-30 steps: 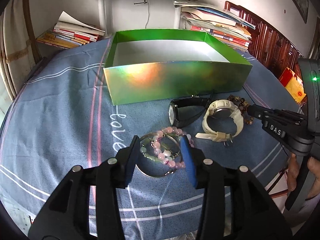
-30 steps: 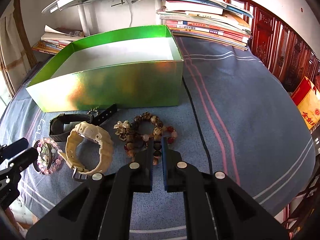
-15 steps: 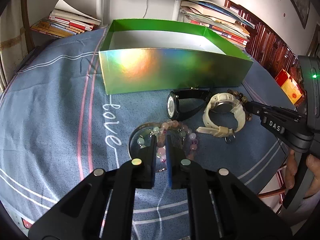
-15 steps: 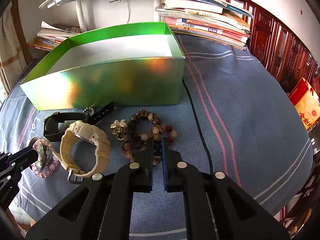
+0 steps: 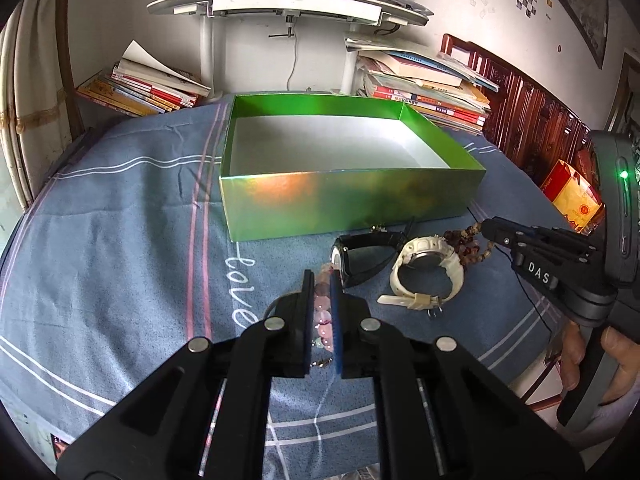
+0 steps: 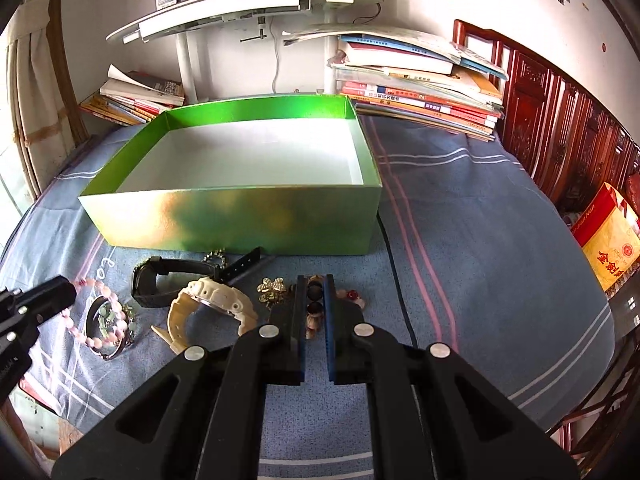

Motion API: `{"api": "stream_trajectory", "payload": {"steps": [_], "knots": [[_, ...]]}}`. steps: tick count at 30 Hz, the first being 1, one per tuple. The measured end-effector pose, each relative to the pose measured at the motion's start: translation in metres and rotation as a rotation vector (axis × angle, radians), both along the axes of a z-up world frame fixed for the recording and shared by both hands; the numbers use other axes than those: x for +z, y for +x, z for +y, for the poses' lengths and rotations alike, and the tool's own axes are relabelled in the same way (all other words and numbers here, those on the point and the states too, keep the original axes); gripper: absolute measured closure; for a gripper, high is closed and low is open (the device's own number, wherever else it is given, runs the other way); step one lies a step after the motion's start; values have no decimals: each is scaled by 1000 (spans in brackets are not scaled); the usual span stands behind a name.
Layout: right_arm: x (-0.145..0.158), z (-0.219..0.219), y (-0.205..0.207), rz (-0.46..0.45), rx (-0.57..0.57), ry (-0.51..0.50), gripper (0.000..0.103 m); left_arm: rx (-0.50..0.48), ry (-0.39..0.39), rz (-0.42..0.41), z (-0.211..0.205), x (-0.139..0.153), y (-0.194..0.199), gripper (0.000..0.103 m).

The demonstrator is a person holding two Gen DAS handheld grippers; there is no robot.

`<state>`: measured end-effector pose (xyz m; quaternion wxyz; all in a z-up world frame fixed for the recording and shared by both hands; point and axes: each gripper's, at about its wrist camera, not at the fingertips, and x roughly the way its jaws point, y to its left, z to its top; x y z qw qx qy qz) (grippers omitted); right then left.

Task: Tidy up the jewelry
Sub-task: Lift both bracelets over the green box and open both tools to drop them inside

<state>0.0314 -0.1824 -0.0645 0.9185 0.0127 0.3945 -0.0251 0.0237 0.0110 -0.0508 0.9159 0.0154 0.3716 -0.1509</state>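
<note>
In the left wrist view my left gripper (image 5: 321, 276) is shut on a pink bead bracelet (image 5: 322, 312), whose beads show between the pads. A black watch (image 5: 360, 256) and a cream watch (image 5: 424, 276) lie just to its right. Beyond them my right gripper (image 5: 488, 227) is shut on a brown bead bracelet (image 5: 466, 242). In the right wrist view the right gripper (image 6: 314, 279) pinches dark beads of that brown bracelet (image 6: 315, 294). A gold brooch (image 6: 274, 288) sits beside it. The pink bracelet (image 6: 102, 292) hangs from the left gripper (image 6: 64, 293) over a silver bangle (image 6: 106, 344).
An open green box (image 5: 348, 200) with a white floor stands behind the jewelry on a blue striped cloth (image 5: 120, 220). Book stacks (image 6: 420, 92) and a white stand's legs (image 5: 206, 52) line the back. Dark wooden furniture (image 6: 560, 120) and a red-yellow bag (image 6: 608, 236) are at the right.
The left gripper closed on the pink bracelet. Both grippers then rose slightly, each lifting its bracelet off the cloth. The watches stayed put.
</note>
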Motion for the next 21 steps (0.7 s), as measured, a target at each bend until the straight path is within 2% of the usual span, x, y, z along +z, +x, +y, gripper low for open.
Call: {"api": "stream_trajectory", "payload": {"steps": [10, 21], "knots": [[0, 1, 5, 1, 0, 3, 95, 10, -17, 0, 9, 6, 5, 95], [49, -6, 0, -129, 9, 33, 95, 65, -61, -82, 34, 47, 16, 95]]}}
